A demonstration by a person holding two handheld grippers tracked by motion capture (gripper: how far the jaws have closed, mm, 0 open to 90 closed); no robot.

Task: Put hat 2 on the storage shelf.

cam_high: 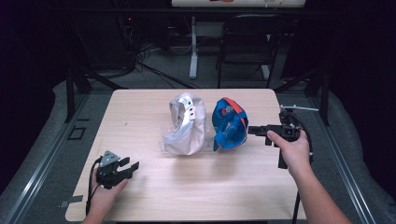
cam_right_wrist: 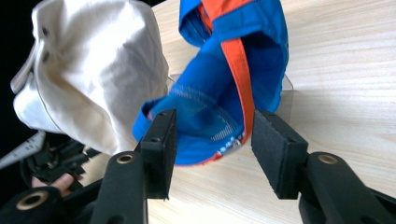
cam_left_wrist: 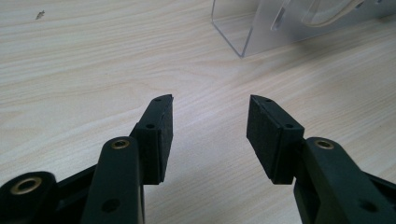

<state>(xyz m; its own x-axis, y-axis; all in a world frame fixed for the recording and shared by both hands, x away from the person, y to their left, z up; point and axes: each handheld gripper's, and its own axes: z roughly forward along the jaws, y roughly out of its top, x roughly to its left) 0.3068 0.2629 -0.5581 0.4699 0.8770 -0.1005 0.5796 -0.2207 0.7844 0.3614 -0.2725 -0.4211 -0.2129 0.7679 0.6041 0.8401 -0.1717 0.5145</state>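
Right tool (cam_right_wrist: 210, 140) held level, aimed at the blue cap (cam_right_wrist: 224, 93) — jaws spread, black foam pads flat and matte, nothing pinched. Rim of the cap's brim seen between the pads but not pressed by either. Cap of soft blue cloth with an orange strap across the crown and pale mesh stitching inside, propped on a clear plastic stand (cam_right_wrist: 287, 95). In the high view, the same right tool (cam_high: 256, 130) just beside the blue cap (cam_high: 229, 125), near the counter's right side. Next to it, touching or nearly so, a cream cap (cam_high: 187, 123) of crumpled cotton with dark eyelets, rounded and slumped. Left tool (cam_high: 131, 166) well apart at the near left corner, resting low on the counter (cam_high: 140, 196) — jaws likewise spread over bare, pale wood grain (cam_left_wrist: 93, 70), empty. A corner of the clear stand (cam_left_wrist: 243, 35) farther ahead, glossy and sharp-edged.
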